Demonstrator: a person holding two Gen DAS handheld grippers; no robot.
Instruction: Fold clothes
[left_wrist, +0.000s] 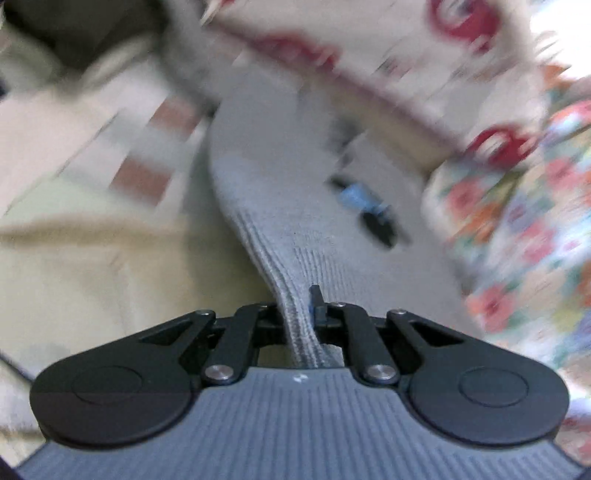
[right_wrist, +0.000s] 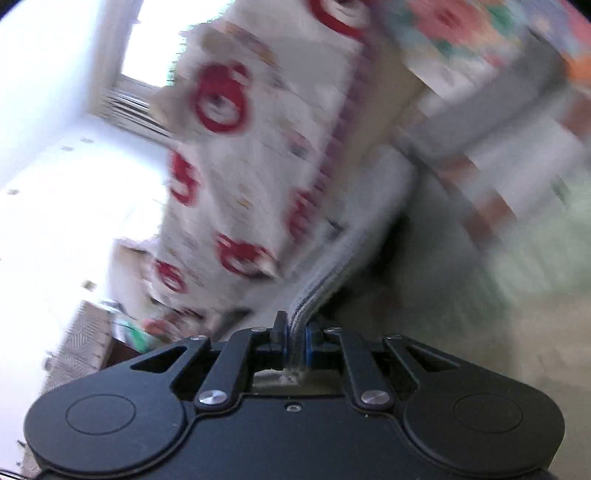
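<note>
A grey ribbed knit garment (left_wrist: 280, 184) stretches away from my left gripper (left_wrist: 301, 314), which is shut on its ribbed hem. In the left wrist view the other gripper (left_wrist: 369, 210) shows small and blurred farther along the same cloth. My right gripper (right_wrist: 295, 338) is shut on a bunched ribbed edge of the grey garment (right_wrist: 354, 243), which rises from between the blue pads. Both views are heavily blurred by motion.
A white cloth with red round prints (right_wrist: 243, 155) hangs behind. A floral fabric (left_wrist: 517, 240) lies at the right. A pale cream surface (left_wrist: 92, 266) spreads below left. Bright window light (right_wrist: 55, 110) fills the left of the right wrist view.
</note>
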